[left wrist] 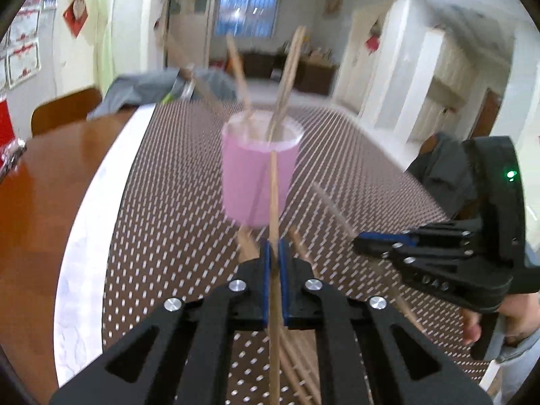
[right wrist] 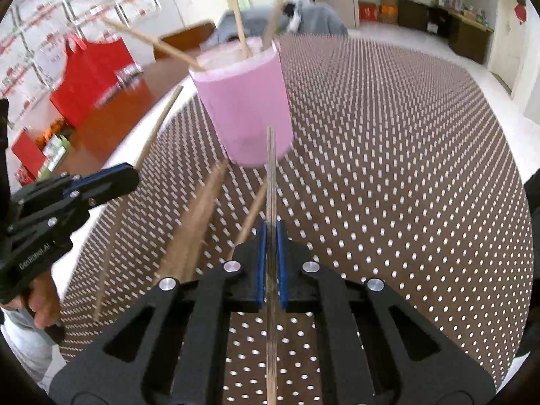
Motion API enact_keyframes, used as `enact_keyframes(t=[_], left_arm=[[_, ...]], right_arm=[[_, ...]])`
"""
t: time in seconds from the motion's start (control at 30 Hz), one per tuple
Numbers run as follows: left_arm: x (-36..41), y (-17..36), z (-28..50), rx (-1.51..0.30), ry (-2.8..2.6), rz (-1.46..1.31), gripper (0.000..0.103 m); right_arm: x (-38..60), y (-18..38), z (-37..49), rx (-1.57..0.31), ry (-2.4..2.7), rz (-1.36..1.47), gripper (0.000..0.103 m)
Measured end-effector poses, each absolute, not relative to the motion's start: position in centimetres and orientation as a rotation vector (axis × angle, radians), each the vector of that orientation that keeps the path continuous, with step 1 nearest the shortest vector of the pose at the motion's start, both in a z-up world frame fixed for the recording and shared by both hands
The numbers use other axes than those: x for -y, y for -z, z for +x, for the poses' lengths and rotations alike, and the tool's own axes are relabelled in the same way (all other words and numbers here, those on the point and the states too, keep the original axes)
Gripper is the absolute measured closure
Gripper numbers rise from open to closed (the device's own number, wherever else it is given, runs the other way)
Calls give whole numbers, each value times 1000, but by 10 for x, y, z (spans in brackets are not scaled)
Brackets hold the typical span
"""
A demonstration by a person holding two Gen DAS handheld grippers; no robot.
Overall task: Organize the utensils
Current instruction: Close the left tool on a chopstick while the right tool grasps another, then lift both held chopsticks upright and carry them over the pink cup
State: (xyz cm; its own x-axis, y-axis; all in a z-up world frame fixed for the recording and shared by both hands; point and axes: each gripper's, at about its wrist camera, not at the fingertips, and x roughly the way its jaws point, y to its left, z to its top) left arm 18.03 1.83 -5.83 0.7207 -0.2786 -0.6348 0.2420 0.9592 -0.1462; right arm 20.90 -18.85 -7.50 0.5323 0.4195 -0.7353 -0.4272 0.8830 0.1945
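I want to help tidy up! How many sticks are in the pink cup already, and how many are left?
Done: three chopsticks already stand in the pink cup. In hand: the left gripper is shut on one chopstick, and the right gripper is shut on another. Left: a few loose chopsticks still lie on the dotted mat; blur hides the exact count.

Loose chopsticks (left wrist: pixel 300 364) motion-blurred, held chopstick (right wrist: pixel 271 337) cut off by bottom edge

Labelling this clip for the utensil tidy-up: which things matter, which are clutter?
Job:
- pink cup
- chopstick in left gripper
- chopstick in right gripper
- loose chopsticks on mat

Lying about:
- red bag
- grey cloth
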Motion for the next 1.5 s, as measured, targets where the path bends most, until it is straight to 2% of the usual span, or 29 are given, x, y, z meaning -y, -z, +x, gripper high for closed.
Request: enact_keyframes(t=[0.43,0.77,1.07,1.3,1.5], left_arm=[[-7,-13,184,-365,302,-74,97],[-12,-36,195,-165,281,-168,97],[-19,-37,226,-40,249,-203,97],[-15,-29,238,146,165,-195,97],[-16,-24,258,161,129,-220,97]], right_arm=[[205,-10,186,-523,-558,103,97],[194,-34,211,-331,-543,223,96],[189,-43,243,-179,-506,331,96],[183,-48,257,-37,-449,319,96],[180,-45,276,16,-429,354,96]])
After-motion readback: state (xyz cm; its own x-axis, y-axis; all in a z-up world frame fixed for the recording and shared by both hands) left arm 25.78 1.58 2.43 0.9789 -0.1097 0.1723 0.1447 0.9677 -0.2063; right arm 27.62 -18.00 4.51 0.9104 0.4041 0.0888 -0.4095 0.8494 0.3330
